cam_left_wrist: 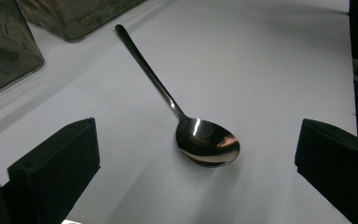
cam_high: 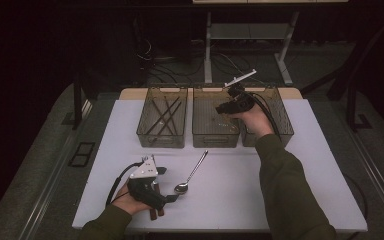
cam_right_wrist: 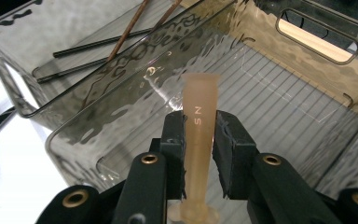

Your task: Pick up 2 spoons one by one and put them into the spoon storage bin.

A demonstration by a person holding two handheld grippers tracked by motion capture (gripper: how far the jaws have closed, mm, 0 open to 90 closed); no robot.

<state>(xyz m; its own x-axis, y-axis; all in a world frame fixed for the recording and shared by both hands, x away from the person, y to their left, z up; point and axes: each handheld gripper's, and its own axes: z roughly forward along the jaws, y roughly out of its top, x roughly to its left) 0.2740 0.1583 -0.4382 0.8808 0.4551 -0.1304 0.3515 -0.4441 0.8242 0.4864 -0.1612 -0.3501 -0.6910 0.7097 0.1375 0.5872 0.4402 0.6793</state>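
Where the white table (cam_high: 290,165) runs toward its near-left corner, the left gripper (cam_high: 167,192) rests low in the person's hand, its two black, blocky jaws standing wide apart with nothing between them. In the left gripper view the spoon (cam_left_wrist: 200,137) lies just ahead of those jaws — polished metal, a round mirror-bright bowl and a thin straight handle that angles away toward the far bins. In the high view its bowl sits just beside the jaw tips, not touching them, near the middle of the table's front half.

Along the far edge stand three smoky, translucent plastic bins with rippled walls and cut-out handles. The left bin (cam_high: 145,127) holds slim dark and brown sticks (cam_high: 164,115) lying crossed. The middle bin (cam_high: 215,135) has a ribbed floor. Above it the right gripper (cam_right_wrist: 199,140) is held in the raised right hand (cam_high: 252,120), its jaws clamped on a pale tan handle (cam_right_wrist: 199,116) — matte, flat, flaring wider at its free end, with small letters stamped on it. That handle points down into the middle bin, clear of its floor. The right bin (cam_high: 282,125) is partly hidden by the forearm and its olive sleeve.

Beyond the table lie grey flooring, loose cables and the white legs of a stand, with the rest of the room dark.
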